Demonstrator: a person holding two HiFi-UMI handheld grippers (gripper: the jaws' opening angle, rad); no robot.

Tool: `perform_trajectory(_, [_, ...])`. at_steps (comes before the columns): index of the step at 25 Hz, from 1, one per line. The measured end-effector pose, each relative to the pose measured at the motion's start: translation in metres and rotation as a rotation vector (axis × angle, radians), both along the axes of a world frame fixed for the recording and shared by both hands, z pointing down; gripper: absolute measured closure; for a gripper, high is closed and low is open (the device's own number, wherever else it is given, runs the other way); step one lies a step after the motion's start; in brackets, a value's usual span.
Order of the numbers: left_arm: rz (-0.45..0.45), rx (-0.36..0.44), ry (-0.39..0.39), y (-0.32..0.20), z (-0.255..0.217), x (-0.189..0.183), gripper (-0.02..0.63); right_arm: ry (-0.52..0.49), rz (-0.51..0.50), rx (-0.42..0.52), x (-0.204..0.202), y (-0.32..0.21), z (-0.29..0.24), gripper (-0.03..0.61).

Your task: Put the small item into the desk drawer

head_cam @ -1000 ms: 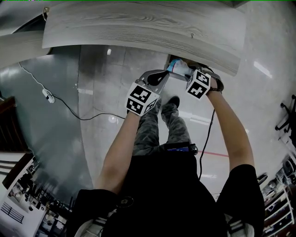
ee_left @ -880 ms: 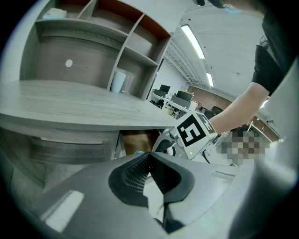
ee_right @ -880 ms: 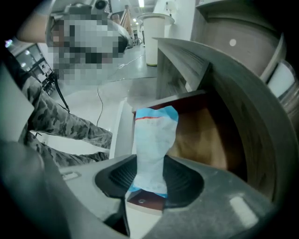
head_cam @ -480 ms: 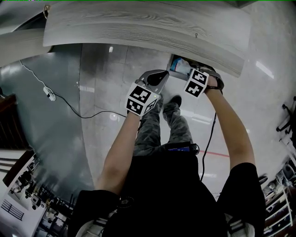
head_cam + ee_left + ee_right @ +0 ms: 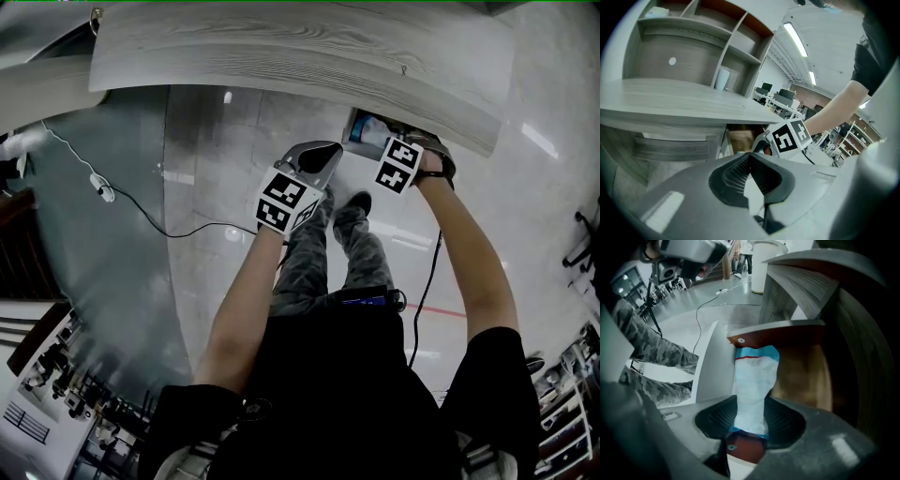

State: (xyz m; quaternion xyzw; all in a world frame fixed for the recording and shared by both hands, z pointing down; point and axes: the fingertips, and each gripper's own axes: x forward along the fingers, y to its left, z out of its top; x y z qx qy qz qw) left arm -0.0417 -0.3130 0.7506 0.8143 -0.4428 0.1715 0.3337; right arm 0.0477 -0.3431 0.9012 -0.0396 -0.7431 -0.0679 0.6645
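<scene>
Placing step, I reckon: the drawer [image 5: 806,376] is pulled out from under the desk [image 5: 281,47], and my R gripper [image 5: 750,416] points down into it w/ the packet [image 5: 753,376] pinched between both pads. Packet is white w/ pale-blue end bands. Its near end sits in the jaws and the rest reaches on into the drawer, just beside the white front panel [image 5: 711,369] and over the bare wooden floor. Can't tell if the far end touches that floor. L gripper [image 5: 749,161] hangs off to the side, pads together, nothing btwn them, aimed at the desk edge w/ the R gripper's marker cube [image 5: 790,136] in its sight. It's not on the drawer front as far as I can see. So the item is inside the drawer's outline but not let go. Next, IMO: lower a bit more if there's room, spread the R jaws so the packet drops flat, then lift straight out w/o snagging the reddish rim. After that the drawer prob. needs pushing in, and the L gripper is nearest for that. Main risk: packet sticks to a pad or ends up draped over the front panel.
</scene>
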Motion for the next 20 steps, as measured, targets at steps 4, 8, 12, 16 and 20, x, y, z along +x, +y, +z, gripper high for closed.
perform_trajectory(4, [-0.002,-0.003,-0.001,0.003,0.000,-0.001,0.612,-0.006,0.002,0.004,0.001,0.002,0.000,0.399])
perform_trajectory(8, [-0.001,-0.001,-0.001,0.004,-0.004,-0.001,0.612,-0.015,0.004,0.016,0.000,0.003,-0.005,0.373])
perform_trajectory(12, [0.001,0.000,-0.002,0.006,-0.007,-0.003,0.612,-0.029,0.014,0.022,-0.001,0.002,-0.013,0.345])
perform_trajectory(16, [0.005,0.002,-0.003,0.007,-0.016,-0.003,0.612,-0.061,0.061,0.023,-0.003,0.002,-0.030,0.345])
perform_trajectory(20, [0.012,0.004,-0.007,0.010,-0.024,0.000,0.612,-0.108,0.125,0.025,-0.006,0.005,-0.047,0.345])
